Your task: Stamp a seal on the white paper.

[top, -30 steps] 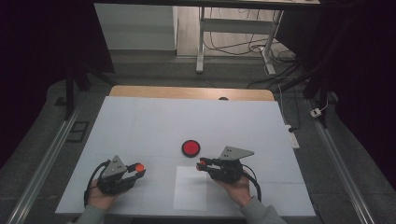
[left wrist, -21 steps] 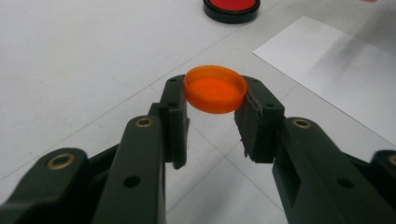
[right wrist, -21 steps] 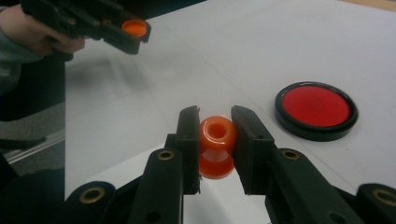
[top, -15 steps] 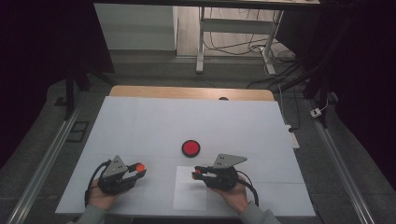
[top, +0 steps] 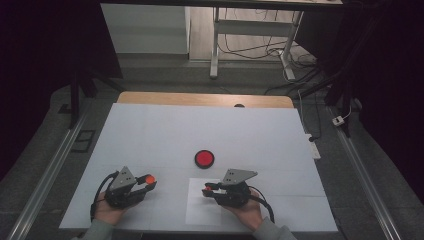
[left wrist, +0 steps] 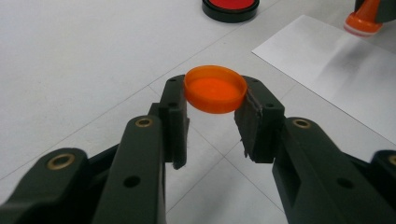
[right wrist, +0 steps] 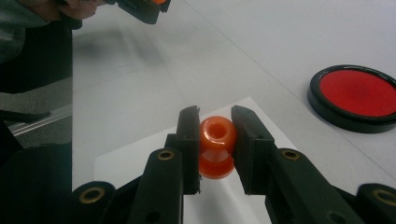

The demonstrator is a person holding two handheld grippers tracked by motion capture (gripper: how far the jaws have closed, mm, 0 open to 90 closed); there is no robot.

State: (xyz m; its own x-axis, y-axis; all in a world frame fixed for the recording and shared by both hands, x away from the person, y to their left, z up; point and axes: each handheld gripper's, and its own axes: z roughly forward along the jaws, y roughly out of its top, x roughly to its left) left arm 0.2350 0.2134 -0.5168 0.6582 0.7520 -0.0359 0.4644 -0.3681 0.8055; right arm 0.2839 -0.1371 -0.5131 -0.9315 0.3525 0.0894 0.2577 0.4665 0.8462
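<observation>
- Presently, left gripper: clenched on orange cap, pinched between its fingertips.
- Right gripper: clenched on orange stamp, above white paper.
- Red ink pad: ahead, apart.

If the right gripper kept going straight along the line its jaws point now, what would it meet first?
Probably the white sheet of paper just under and ahead of the right gripper, which is shut on an orange stamp. Beyond that lies bare table. Depth is hard to judge.
</observation>
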